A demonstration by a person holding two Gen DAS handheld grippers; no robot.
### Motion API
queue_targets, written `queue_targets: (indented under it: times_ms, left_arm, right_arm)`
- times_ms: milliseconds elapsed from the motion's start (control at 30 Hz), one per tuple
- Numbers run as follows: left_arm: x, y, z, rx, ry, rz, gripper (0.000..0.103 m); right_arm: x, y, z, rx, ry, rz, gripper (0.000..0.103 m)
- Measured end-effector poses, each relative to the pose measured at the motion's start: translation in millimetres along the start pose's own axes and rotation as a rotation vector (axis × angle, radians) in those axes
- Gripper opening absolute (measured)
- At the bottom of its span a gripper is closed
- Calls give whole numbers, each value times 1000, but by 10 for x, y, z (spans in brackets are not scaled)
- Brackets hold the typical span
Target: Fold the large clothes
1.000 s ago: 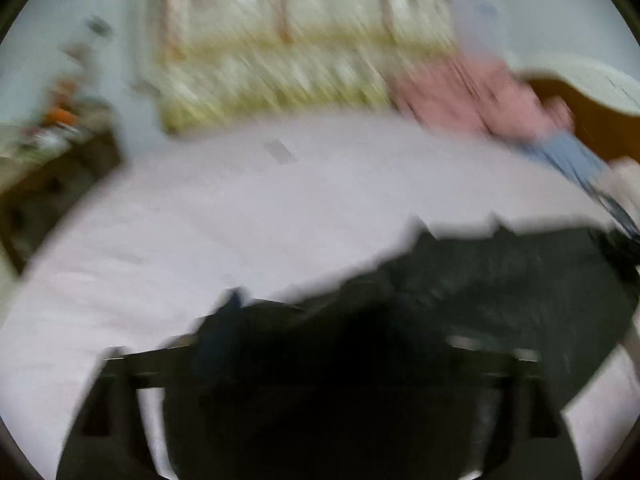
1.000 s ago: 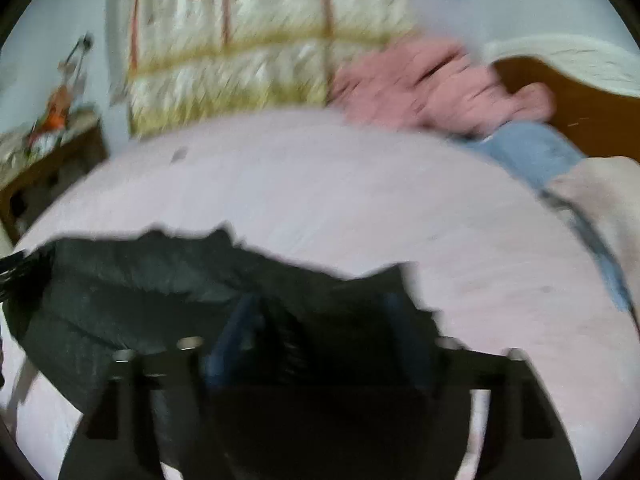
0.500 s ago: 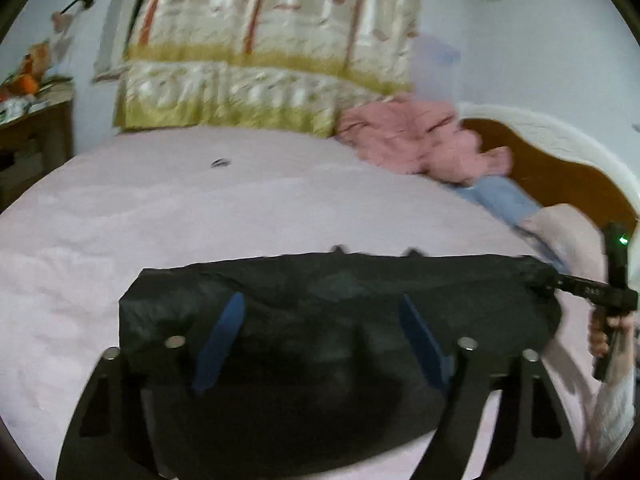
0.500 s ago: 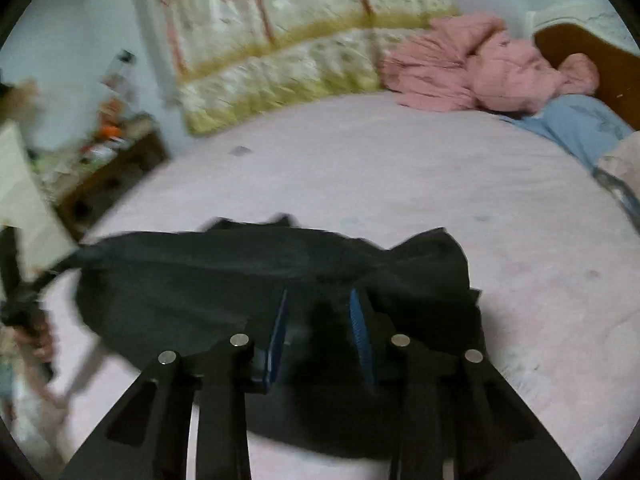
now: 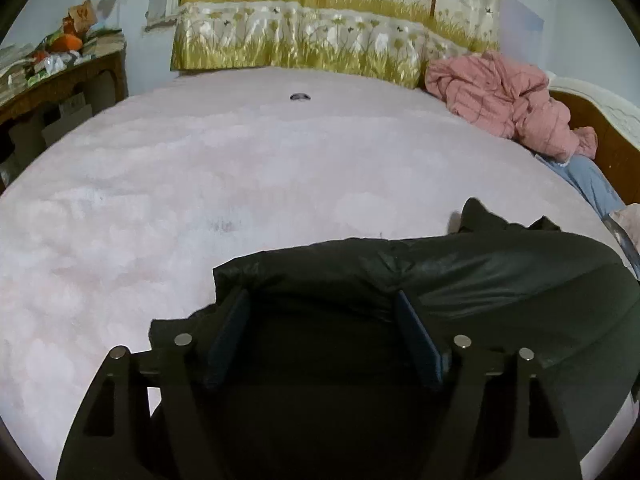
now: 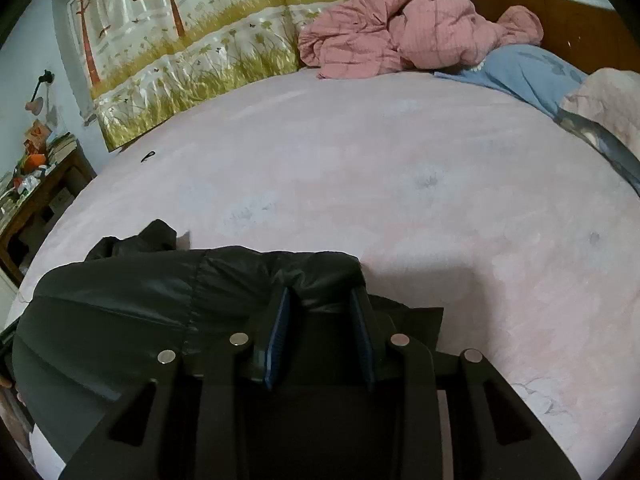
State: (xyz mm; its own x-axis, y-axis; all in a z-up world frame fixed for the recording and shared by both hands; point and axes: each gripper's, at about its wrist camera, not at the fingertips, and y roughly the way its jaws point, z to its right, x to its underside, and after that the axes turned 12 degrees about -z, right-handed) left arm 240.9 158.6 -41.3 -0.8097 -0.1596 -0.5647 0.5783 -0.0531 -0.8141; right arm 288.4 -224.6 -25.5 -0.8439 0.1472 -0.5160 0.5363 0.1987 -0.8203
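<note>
A wide bed covered with a pale pink fleecy blanket point(image 5: 240, 184) fills most of both views. Behind it hangs a glossy curtain printed with tree trunks and yellow-green grass point(image 5: 328, 28), against a pale blue-white wall point(image 5: 560, 40). A curved brown wooden headboard with a cream carved top edge point(image 6: 560, 12) stands at the right end of the bed. Near it lie a crumpled pink quilted jacket point(image 5: 500, 96), a light blue pillow point(image 6: 524, 68) and a pale pink cushion point(image 6: 604, 104). At the left stands a dark wooden side table point(image 5: 60, 80) heaped with clutter, with a small lamp point(image 6: 38, 98) above it. A small dark object point(image 5: 300, 97) lies on the blanket near the curtain
</note>
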Motion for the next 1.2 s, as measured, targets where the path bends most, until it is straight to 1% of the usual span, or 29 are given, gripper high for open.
queue_targets:
  times_ms: [100, 200, 267, 300, 333, 367, 400, 433, 467, 500, 533, 600, 633, 667, 700, 733, 767, 800, 833, 867, 900, 933, 967, 1033, 1067, 1100, 1133, 1200]
  left_arm:
    - [-57, 124, -16, 14, -15, -26, 81]
    - [-74, 170, -1, 1, -16, -36, 86]
    - [-68, 161, 21, -9, -9, -27, 86]
    - [-66, 124, 28, -6, -6, -12, 84]
    - [-59, 37, 35, -11, -6, 11, 82]
    - [-38, -167, 74, -29, 7, 73, 70]
    - [14, -455, 151, -51, 33, 179, 68]
    - [104, -784, 246, -62, 55, 305, 68]
    - [181, -1051, 326, -39, 64, 381, 69]
    - [236, -1253, 411, 14, 76, 409, 69]
    - [283, -1426, 521, 83, 101, 406, 69]
    - [371, -1620, 736, 172, 147, 398, 56]
    - [414, -1669, 866, 203, 163, 380, 52]
    - [431, -1667, 971, 224, 168, 350, 43]
    - [450, -1633, 1083, 264, 175, 303, 32]
    - [467, -1564, 1192, 334, 183, 248, 26]
    - [480, -1495, 1280, 387, 187, 206, 18]
    - [503, -1405, 1377, 424, 188, 161, 13]
    - [527, -1304, 1476, 455, 187, 119, 10]
    - [544, -1234, 1554, 481, 188, 91, 6]
    - [561, -1147, 1633, 507, 189, 64, 4]
    - [569, -1059, 1702, 523, 185, 39, 4]
    - [564, -983, 1755, 529, 176, 20, 4]
    - [609, -788, 1839, 527, 149, -20, 4]
    - [618, -675, 1840, 518, 119, -41, 4]
    - [615, -540, 1860, 519, 100, -84, 4]
    - [627, -392, 1865, 537, 90, -133, 4]
    - [690, -140, 1840, 549, 54, -188, 3]
  right_arm:
    - [18, 67, -23, 27, -7, -17, 33]
    - [36, 104, -65, 61, -14, -28, 33]
    - [40, 108, -80, 81, -17, -28, 33]
    - [57, 83, -89, 89, -16, -20, 33]
    - [70, 27, -98, 109, -13, 2, 33]
    - [88, -64, -120, 140, -10, 28, 33]
    - [116, -192, -164, 153, -21, 59, 33]
    - [163, -359, -212, 145, -39, 99, 33]
    - [215, -548, -266, 119, -58, 139, 33]
    - [269, -736, -330, 84, -75, 172, 33]
    - [314, -910, -408, 44, -94, 196, 33]
    - [391, -1183, -580, -27, -138, 223, 33]
    - [433, -1325, -702, -66, -169, 239, 33]
    - [491, -1494, -864, -116, -204, 263, 33]
    - [530, -1595, -977, -154, -221, 272, 33]
    - [557, -1668, -1081, -203, -235, 267, 33]
    - [589, -1705, -1168, -259, -248, 250, 33]
    - [611, -1719, -1247, -320, -264, 233, 19]
    - [649, -1725, -1314, -367, -281, 224, 8]
    - [687, -1709, -1357, -363, -269, 226, 3]
    - [724, -1685, -1384, -327, -241, 239, 3]
    - [742, -1647, -1414, -290, -225, 245, 3]
    - [745, -1590, -1438, -272, -218, 235, 3]
    - [734, -1463, -1485, -282, -217, 186, 3]
    - [709, -1373, -1517, -315, -229, 137, 3]
    - [706, -1318, -1543, -334, -249, 97, 3]
    - [672, -1234, -1577, -329, -266, 49, 3]
    - [619, -1047, -1639, -304, -281, -24, 3]
